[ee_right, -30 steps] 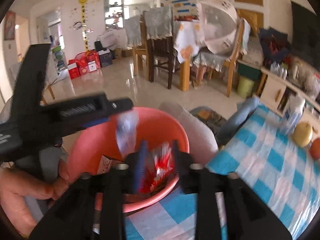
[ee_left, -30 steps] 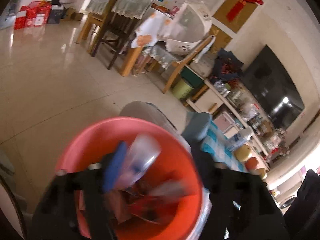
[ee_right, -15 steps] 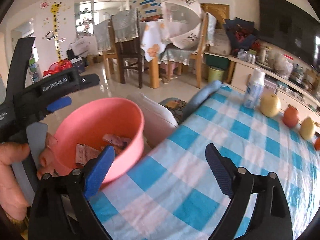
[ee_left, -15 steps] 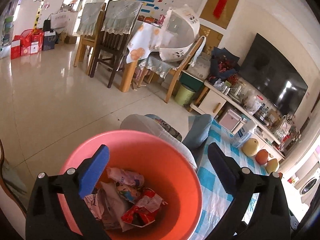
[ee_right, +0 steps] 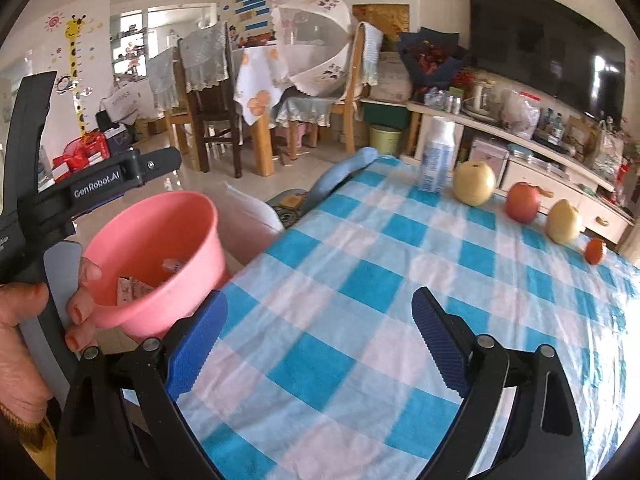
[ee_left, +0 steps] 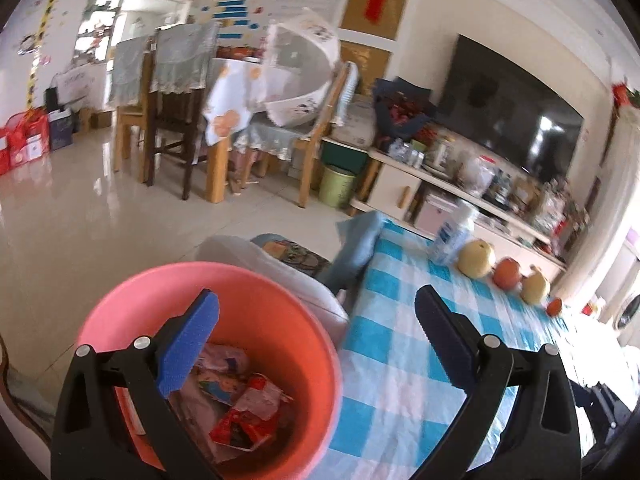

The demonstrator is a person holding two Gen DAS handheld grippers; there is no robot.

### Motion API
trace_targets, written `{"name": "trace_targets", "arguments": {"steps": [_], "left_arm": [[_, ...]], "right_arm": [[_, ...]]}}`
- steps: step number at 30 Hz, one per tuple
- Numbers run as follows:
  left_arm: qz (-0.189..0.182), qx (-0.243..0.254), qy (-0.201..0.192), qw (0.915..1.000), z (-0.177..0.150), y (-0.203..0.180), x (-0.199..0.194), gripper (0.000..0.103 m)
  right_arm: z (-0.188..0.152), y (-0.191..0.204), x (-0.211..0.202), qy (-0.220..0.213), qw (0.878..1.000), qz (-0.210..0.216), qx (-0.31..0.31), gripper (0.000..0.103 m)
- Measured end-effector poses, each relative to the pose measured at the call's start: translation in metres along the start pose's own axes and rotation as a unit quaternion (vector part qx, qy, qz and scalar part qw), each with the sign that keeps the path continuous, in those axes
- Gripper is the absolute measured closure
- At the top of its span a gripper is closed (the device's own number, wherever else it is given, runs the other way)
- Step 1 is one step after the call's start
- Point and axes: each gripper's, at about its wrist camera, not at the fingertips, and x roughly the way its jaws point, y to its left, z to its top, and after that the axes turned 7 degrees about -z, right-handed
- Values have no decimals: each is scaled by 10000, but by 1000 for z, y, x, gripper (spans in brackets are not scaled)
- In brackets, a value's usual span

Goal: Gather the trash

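Both wide apart: left gripper [ee_left: 316, 316] above pink bin [ee_left: 120, 312] at table edge; right gripper [ee_right: 318, 314] over bare checked tablecloth [ee_right: 360, 280]. Fruit row [ee_right: 522, 202] along far edge, tiled floor [ee_left: 60, 208] beyond

pink bin [ee_left: 280, 300], crumpled wrappers [ee_left: 248, 412] inside

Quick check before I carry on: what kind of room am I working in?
Most likely a home living and dining room: a large television above a cluttered cabinet, a cloth-covered dining table with chairs, and a child's giraffe height chart on the wall.
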Motion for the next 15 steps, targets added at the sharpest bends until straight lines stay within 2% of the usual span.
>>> {"name": "trace_targets", "arguments": {"steps": [5,15], "left_arm": [[-22,281,8,9996,-7,-28,1,4],[-340,422,20,9985,-19,-73,4,4]], "right_arm": [[-10,-23,-12,-18,9997,-197,168,9],[-25,-70,-31,-96,9970,-567,509,9]]}}
